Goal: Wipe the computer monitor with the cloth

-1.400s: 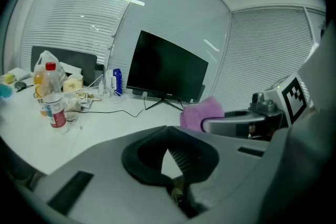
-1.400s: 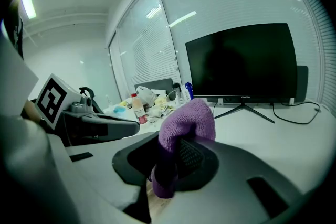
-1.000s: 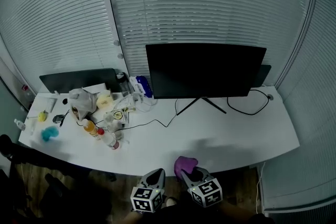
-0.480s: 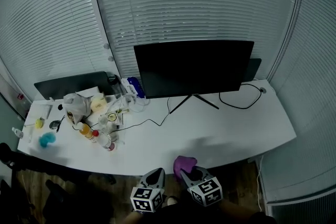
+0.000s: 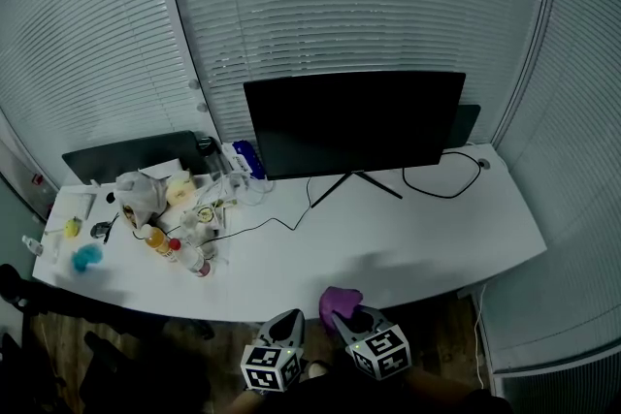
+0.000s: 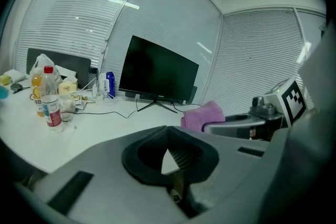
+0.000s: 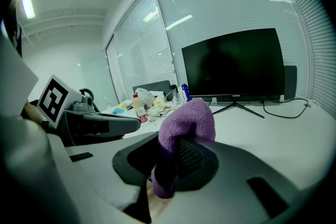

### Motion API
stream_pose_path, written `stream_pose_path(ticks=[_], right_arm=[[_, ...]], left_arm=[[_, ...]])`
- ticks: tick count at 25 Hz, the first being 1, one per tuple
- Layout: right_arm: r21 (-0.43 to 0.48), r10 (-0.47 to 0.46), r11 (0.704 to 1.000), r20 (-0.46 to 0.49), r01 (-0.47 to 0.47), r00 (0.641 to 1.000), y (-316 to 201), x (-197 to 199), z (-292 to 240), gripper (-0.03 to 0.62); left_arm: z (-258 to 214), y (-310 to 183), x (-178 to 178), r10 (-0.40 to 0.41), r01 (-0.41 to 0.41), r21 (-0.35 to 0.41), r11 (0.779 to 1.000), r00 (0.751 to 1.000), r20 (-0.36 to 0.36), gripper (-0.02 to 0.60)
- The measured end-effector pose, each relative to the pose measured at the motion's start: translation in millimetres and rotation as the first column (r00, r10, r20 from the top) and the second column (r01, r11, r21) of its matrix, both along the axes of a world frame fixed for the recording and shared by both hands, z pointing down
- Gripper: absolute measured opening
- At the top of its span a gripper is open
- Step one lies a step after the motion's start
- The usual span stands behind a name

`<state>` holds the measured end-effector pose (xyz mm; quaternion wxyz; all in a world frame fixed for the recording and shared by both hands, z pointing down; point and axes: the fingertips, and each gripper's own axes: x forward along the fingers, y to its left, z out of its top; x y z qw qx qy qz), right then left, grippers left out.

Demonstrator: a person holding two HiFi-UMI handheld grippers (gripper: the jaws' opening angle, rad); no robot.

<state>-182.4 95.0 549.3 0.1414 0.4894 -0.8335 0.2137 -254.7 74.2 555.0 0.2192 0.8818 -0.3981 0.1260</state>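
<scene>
- Monitor [image 5: 354, 123] up at 12 o'clock on the white desk [image 5: 437, 228], upright on its splayed stand, screen dark, blinds right behind it.
- Over at 10 o'clock, a second dark screen [image 5: 131, 155] sits low against the window.
- A black cable [image 5: 441, 184] loops on the desk at 2 o'clock, just beside the monitor's right end.
- At 9 o'clock there's a cluster of clutter: a white plastic bag [image 5: 139, 192], and bottles [image 5: 179, 249] just in front of it.
- Down at 6 o'clock, off the desk's front edge, we have the right gripper [image 5: 347, 317], jaws clamped on the purple cloth [image 5: 338, 301]; the cloth bunches up above the tips, well apart from the monitor.
- Beside it at 7 o'clock is the left gripper [image 6: 168, 152], jaws pressed together, nothing between them.
</scene>
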Motion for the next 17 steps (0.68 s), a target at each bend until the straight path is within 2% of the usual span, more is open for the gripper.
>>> stream_pose_path(ticks=[17], right_arm=[[-0.005,0.005,1.0,0.006,-0.005,1.0,4.8,2.9,-2.4,0.078]], left_arm=[[-3.9,5.4,3.2,0.009,-0.009,0.007,1.0,1.0,0.003,0.006]])
